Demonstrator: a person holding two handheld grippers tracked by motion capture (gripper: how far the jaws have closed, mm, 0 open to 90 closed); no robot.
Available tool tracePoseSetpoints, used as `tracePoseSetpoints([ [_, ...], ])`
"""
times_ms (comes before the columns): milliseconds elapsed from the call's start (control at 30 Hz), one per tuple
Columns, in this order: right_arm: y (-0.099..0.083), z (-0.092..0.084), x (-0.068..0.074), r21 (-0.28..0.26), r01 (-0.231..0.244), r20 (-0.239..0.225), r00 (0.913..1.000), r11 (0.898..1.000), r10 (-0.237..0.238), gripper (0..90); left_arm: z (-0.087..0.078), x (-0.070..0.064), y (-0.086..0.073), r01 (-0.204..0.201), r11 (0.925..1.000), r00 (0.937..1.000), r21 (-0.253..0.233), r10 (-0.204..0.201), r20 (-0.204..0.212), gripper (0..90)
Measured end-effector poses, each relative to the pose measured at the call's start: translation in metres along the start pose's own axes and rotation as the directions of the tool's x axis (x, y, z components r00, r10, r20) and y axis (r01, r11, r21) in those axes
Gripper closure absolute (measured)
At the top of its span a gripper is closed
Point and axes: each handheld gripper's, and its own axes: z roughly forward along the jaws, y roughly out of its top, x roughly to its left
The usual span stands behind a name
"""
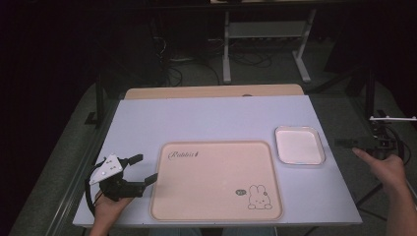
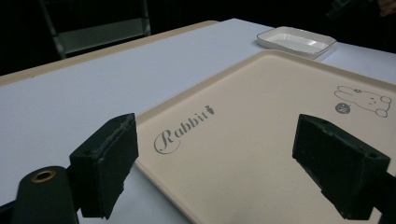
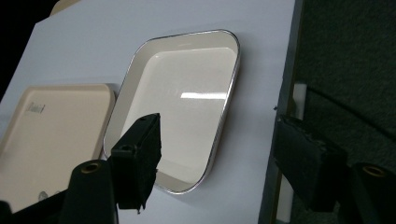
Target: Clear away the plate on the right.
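Right gripper view showed my right gripper [image 3: 219, 163], jaws wide and empty, over the white dish [image 3: 180, 109], which I judged rigid, glossy, slippery, best gripped at its rim.

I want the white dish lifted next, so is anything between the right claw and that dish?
Nothing visible is. The right claw is open just off the table's right edge, and the white dish lies empty close ahead of it on the white table. The beige tray sits to the dish's left, apart from it.
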Motion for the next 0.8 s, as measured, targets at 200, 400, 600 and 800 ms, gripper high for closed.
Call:
tracePoseSetpoints([
  [200,0.008,0.008,-0.006,0.046,-0.086,0.006,0.9963,0.995,0.085,38.1,0.001,0.000,0.000,0.003,1.0000,1.0000,0.000,-0.003,0.001,13.8],
  [400,0.016,0.023,-0.005,0.086,-0.118,-0.023,0.9925,0.989,0.120,43.5,0.001,0.001,0.000,0.004,1.0000,1.0000,-0.002,-0.004,0.001,13.8],
  [600,0.020,0.040,-0.002,0.135,-0.122,0.012,0.9925,0.983,0.122,52.2,0.001,0.002,0.000,0.004,1.0000,1.0000,0.000,-0.004,-0.001,13.8],
  [800,0.024,0.051,-0.001,0.192,-0.139,0.032,0.9903,0.972,0.135,58.5,0.002,0.003,-0.001,0.006,1.0000,1.0000,0.001,-0.006,-0.001,13.8],
])
